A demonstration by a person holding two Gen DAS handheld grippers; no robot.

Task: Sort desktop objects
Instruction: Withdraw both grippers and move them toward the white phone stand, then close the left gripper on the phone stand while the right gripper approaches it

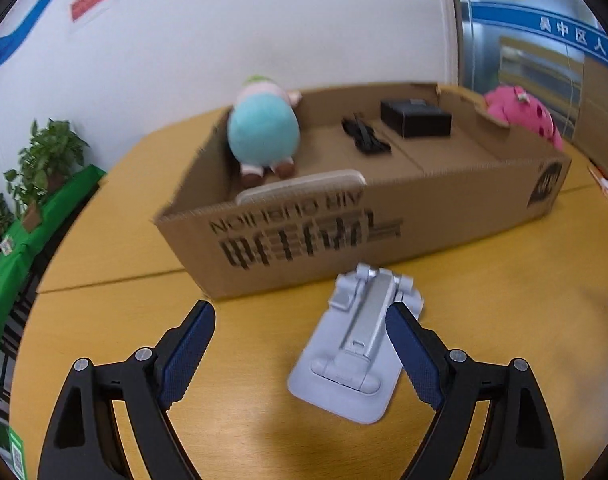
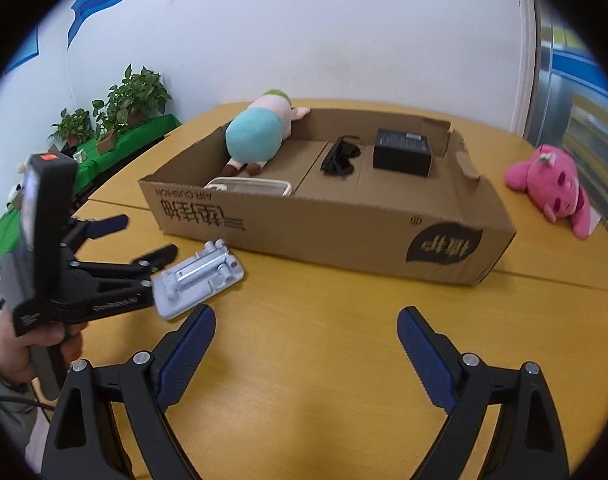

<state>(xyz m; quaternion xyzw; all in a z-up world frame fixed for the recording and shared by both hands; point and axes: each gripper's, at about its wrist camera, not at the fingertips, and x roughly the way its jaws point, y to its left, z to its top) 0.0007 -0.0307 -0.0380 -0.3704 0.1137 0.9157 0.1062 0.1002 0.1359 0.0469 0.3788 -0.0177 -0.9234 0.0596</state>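
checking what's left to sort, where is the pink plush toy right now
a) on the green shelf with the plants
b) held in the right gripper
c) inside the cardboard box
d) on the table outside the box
d, the pink plush toy lies on the table beyond the far end of the cardboard box, and the right gripper is open and empty.

Right gripper (image 2: pixel 306 332) at 6 o'clock, jaws wide apart over bare counter (image 2: pixel 324 360). Left gripper (image 2: pixel 143 236) at 9, jaws spread w/ grey phone stand (image 2: pixel 197 278) at their tips. Cardboard box (image 2: pixel 344 220) at 12: teal plush (image 2: pixel 255 136), sunglasses (image 2: pixel 340 158), black box (image 2: pixel 402 152) inside. Pink plush (image 2: pixel 552 188) at 2.
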